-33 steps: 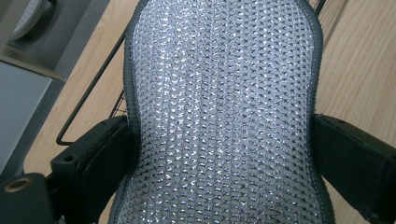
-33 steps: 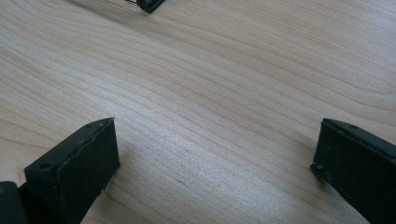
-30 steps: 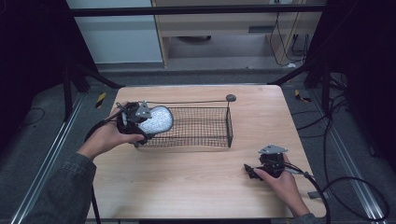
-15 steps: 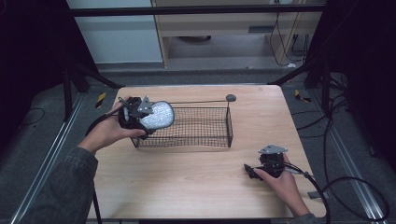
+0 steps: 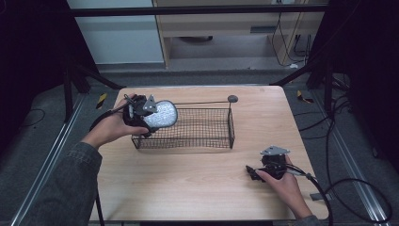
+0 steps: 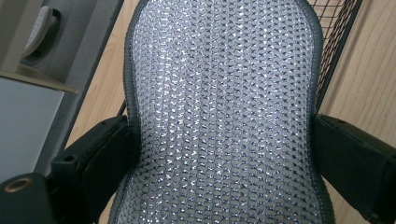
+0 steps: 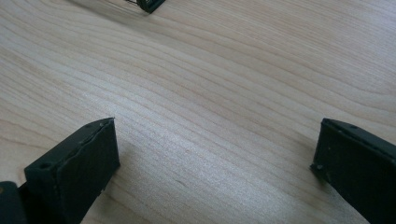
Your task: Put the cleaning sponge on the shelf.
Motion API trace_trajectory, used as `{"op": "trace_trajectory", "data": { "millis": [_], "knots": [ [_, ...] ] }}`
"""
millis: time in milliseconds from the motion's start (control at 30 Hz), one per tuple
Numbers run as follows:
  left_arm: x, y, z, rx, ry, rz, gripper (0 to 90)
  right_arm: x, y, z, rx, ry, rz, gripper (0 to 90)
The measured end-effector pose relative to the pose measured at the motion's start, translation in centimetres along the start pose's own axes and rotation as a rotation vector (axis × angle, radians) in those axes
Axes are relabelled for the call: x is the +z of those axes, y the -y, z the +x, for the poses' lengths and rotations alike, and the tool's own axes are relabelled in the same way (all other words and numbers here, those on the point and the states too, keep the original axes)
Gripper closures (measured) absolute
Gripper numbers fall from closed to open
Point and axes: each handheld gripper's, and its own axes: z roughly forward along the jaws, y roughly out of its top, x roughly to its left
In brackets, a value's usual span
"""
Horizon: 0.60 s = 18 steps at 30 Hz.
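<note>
My left gripper (image 5: 147,118) is shut on a silver sequined pouch (image 5: 161,114), an oval thing with a dark edge. It hangs over the left end of the black wire basket (image 5: 207,129). In the left gripper view the pouch (image 6: 224,112) lies clamped between both jaws, with basket wire showing at the top right. My right gripper (image 5: 251,173) rests low on the wooden table (image 5: 188,183) near the front right. Its jaws stand open with bare wood between them in the right gripper view (image 7: 215,158).
A thin rod with a round dark knob (image 5: 232,98) runs along the basket's far rim. A basket foot (image 7: 150,4) shows at the top of the right gripper view. Cables (image 5: 348,188) trail off the table's right side onto the floor.
My left gripper has lifted the pouch and carried it a little right and farther back, over the basket's left end. The right gripper has stayed still.
</note>
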Motion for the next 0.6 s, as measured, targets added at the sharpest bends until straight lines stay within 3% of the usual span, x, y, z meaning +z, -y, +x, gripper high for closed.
{"op": "trace_trajectory", "data": {
  "millis": [600],
  "knots": [
    [0.91, -0.80, -0.09, 0.020, 0.017, -0.004, 6.1, 0.00, 0.00, 0.01, 0.001, 0.001, -0.001, 0.4]
  ]
}}
